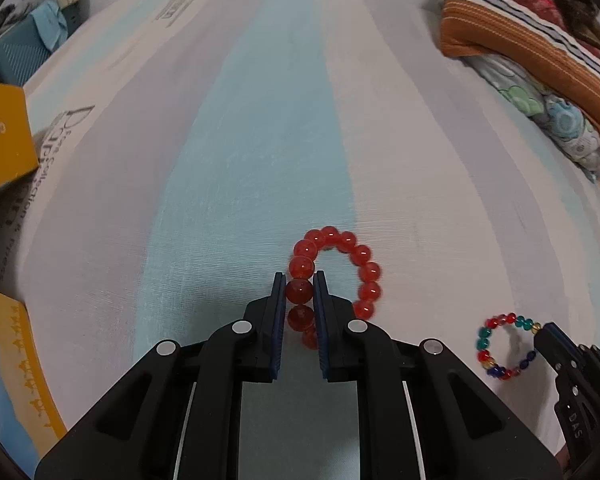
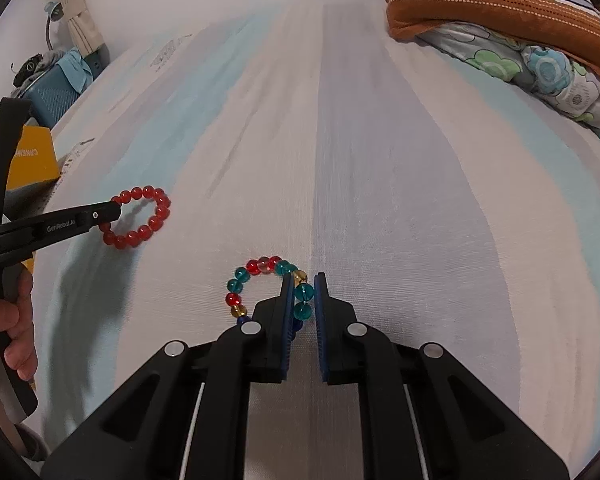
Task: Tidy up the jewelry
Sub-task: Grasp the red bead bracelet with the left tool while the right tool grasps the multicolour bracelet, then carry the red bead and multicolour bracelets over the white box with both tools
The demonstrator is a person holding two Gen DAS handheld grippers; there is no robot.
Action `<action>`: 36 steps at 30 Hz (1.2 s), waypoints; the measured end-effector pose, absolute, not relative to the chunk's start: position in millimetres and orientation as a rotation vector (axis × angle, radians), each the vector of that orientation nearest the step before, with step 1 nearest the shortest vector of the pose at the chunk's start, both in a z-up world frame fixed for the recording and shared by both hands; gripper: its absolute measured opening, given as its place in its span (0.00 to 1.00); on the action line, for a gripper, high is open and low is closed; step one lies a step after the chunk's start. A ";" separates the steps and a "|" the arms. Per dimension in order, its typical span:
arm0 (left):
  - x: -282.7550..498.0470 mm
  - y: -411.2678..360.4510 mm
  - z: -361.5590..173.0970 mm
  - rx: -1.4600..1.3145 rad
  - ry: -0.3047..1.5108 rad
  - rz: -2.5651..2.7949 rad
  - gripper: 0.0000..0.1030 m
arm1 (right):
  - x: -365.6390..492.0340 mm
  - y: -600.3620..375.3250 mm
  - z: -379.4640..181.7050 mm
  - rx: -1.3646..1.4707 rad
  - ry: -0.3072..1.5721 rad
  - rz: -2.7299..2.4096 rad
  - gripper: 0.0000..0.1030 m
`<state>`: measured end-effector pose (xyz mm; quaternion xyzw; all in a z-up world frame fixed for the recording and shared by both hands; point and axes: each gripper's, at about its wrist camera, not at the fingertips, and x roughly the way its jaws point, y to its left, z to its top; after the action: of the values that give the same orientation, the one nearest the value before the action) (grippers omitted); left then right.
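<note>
A bracelet of large red beads [image 1: 346, 246] hangs just above the striped bed sheet [image 1: 260, 140]. My left gripper [image 1: 300, 282] is shut on it, with its blue pads pressing one bead. The right wrist view shows the same red bracelet [image 2: 156, 212] at the left, pinched by the left gripper [image 2: 116, 210]. A smaller bracelet of teal, red, amber and blue beads [image 2: 256, 266] is clamped in my right gripper [image 2: 303, 280], which is shut on its teal beads. In the left wrist view that multicoloured bracelet [image 1: 486, 340] sits at lower right, held by the right gripper [image 1: 540, 330].
Folded blankets and a floral quilt [image 1: 540, 64] are piled at the far right of the bed. A yellow box [image 1: 0, 140] lies at the left edge, and a teal case [image 2: 56, 96] stands beyond the bed. A person's hand [image 2: 8, 332] grips the left tool.
</note>
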<state>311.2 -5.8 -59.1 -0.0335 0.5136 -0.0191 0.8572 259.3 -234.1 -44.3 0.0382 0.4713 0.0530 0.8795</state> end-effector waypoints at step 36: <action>218.9 -22.0 19.3 -0.039 0.998 -0.132 0.13 | 197.8 -218.5 39.3 0.089 0.842 0.134 0.09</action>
<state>218.9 -22.0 19.3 -0.0188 0.4781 -0.0634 0.8758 197.8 -218.5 39.3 0.0430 0.4083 0.0649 0.9095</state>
